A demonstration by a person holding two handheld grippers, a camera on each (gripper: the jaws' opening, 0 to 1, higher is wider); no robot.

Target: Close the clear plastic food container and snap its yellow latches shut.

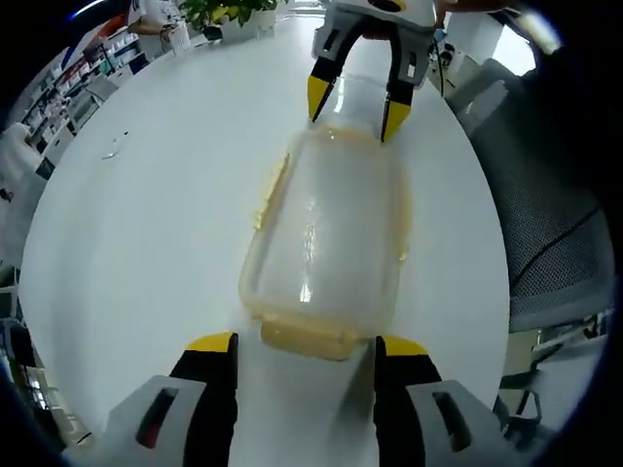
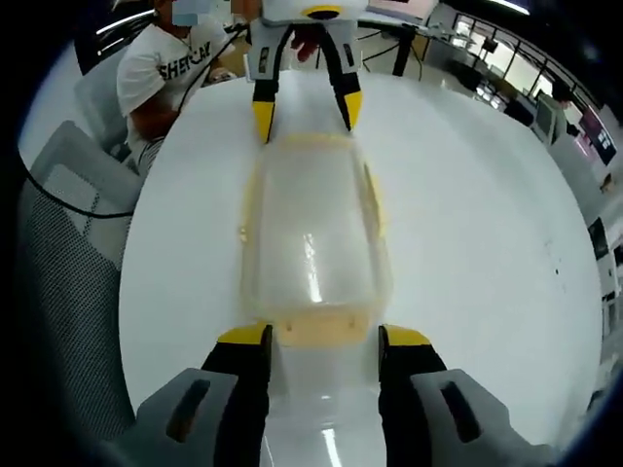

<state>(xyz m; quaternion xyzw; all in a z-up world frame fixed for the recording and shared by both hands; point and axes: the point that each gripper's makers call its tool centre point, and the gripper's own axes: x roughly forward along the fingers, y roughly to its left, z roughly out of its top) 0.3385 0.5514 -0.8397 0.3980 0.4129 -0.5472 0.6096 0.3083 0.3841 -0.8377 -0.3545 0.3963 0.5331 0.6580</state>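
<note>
Left gripper [image 1: 306,342]: jaws spread, I hold it at near latch [image 1: 310,338], bottom centre. Right gripper [image 2: 321,336]: likewise spread at opposite latch [image 2: 316,331]. Container [image 1: 326,233] mid-frame on table [image 1: 146,224], lid on; I bracket both ends, probably for pressing end latches down.

A round glossy white table [image 1: 146,224] is seen carrying everything. A green potted plant in a white pot [image 1: 229,15] is placed at its far edge in the left gripper view. A grey mesh-backed office chair [image 1: 545,224] is drawn up beside the table's edge. A person in a white printed T-shirt [image 2: 161,63] is seated at the far edge in the right gripper view.
</note>
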